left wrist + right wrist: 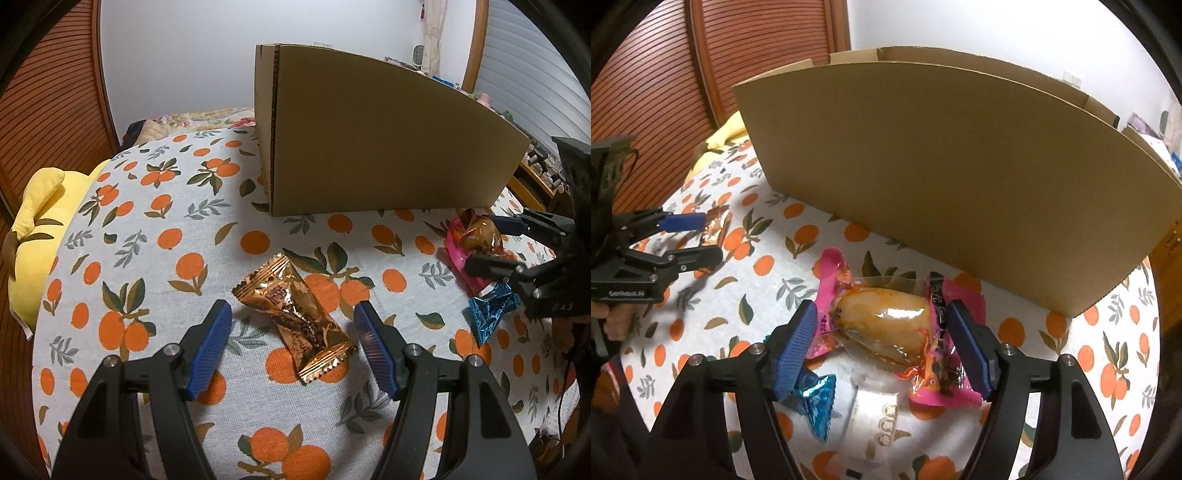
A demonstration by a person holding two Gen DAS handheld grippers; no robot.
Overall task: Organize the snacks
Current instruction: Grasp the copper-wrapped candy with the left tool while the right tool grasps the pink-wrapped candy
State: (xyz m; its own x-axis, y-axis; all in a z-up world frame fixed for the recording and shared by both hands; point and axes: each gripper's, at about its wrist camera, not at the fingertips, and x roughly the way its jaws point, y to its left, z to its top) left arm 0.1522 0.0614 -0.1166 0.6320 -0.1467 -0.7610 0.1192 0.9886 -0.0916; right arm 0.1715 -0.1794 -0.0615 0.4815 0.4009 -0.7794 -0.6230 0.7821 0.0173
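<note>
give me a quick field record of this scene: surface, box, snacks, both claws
surface: orange-print tablecloth
box: cardboard box, upright at the back
left claw: open, straddling the gold-wrapped snack lying flat
right claw: open, pink-edged clear-wrapped snack between its fingers
other snacks: blue foil candy and white packet beside the right claw

Copper-wrapped snack (pixel 295 317), pink-wrapped snack (pixel 894 325) and blue candy (pixel 816 402) lie before upright cardboard box (pixel 942 177).

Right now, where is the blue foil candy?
The blue foil candy lies on the tablecloth beside the right gripper's left finger, next to the pink-wrapped snack.
</note>
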